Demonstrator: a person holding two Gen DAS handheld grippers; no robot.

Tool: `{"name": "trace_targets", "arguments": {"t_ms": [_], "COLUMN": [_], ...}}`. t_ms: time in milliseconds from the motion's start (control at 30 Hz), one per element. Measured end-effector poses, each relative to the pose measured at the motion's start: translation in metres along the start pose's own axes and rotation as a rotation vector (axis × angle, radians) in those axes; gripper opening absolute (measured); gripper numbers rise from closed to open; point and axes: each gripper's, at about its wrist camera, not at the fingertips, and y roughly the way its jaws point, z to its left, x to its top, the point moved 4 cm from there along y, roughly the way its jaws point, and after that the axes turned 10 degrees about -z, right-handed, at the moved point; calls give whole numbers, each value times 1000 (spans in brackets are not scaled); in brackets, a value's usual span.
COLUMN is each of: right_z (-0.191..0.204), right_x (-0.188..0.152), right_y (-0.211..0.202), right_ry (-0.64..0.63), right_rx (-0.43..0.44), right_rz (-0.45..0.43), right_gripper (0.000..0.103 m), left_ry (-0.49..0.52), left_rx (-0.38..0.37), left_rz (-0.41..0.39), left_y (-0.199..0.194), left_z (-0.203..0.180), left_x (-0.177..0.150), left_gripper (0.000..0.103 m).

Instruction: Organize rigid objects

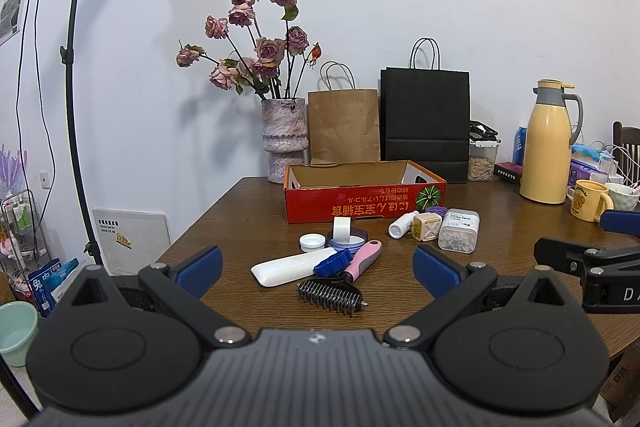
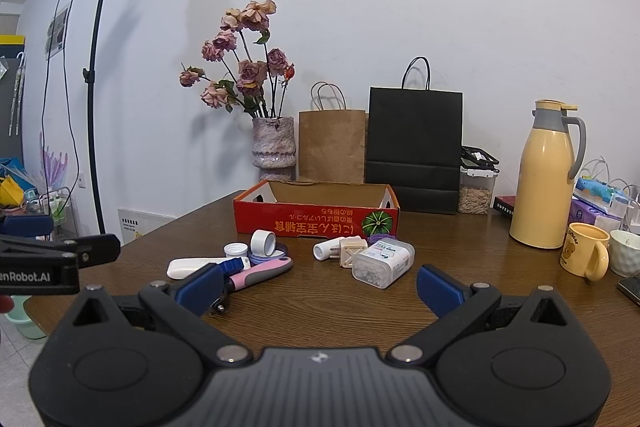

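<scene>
A red cardboard box, open and bare inside, sits mid-table. In front of it lie small items: a pink-handled pet comb, a white oblong case, a blue cap, a tape roll, a white lid, a small white bottle, a beige cube and a clear bead box. My left gripper stands open just short of the comb. My right gripper is open, near the bead box.
A vase of dried roses, a brown bag and a black bag stand behind the box. A yellow thermos, yellow mug, white cup and seed jar fill the right. A light stand rises at left.
</scene>
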Motion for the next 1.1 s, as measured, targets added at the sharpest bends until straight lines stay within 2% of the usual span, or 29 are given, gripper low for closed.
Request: {"name": "trace_targets", "arguments": {"t_ms": [800, 1100], "right_z": [1, 0], "right_x": [1, -3], "right_y": [-1, 11], "right_ry": [-5, -2], "right_rx": [-2, -4], "right_rz": [1, 9], "right_gripper": [103, 103], "left_ry": [-1, -7], "left_rx": [3, 25], "left_rz": [3, 26], "left_y": [0, 16], "left_z": [-1, 9], "left_x": [0, -2], "left_gripper": [103, 103]}}
